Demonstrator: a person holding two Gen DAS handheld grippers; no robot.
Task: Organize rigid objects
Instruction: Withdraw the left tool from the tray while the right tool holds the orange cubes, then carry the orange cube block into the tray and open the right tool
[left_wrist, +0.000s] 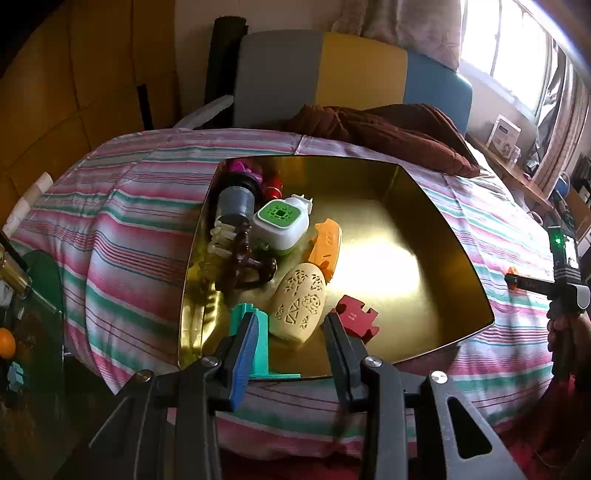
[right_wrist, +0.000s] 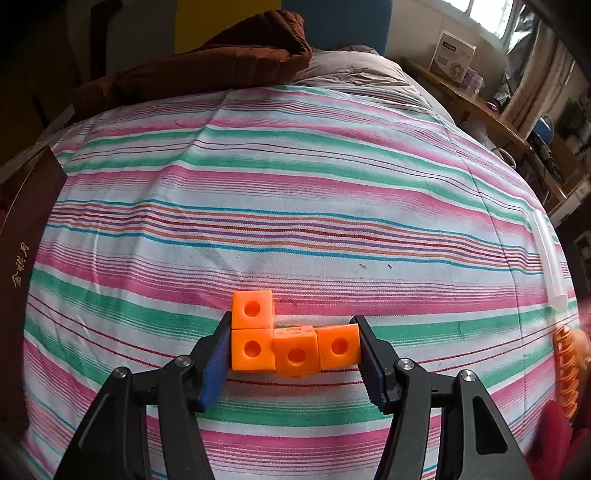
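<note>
My right jaws (right_wrist: 293, 354) are clenched on the ends of the orange block piece (right_wrist: 293, 345), an L of four linked cubes, just above the striped bedspread (right_wrist: 295, 206). To do this well I keep the squeeze square on the end cubes so the row does not buckle, lift clear, then carry it across to the gold tray (left_wrist: 424, 236). My left jaws (left_wrist: 291, 328) hang released over the tray's near edge, above the cream oval case (left_wrist: 299, 301); I should draw them aside first.

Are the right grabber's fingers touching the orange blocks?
Touching. The right wrist view shows the right gripper with both pads pressed against the ends of the orange blocks.
</note>
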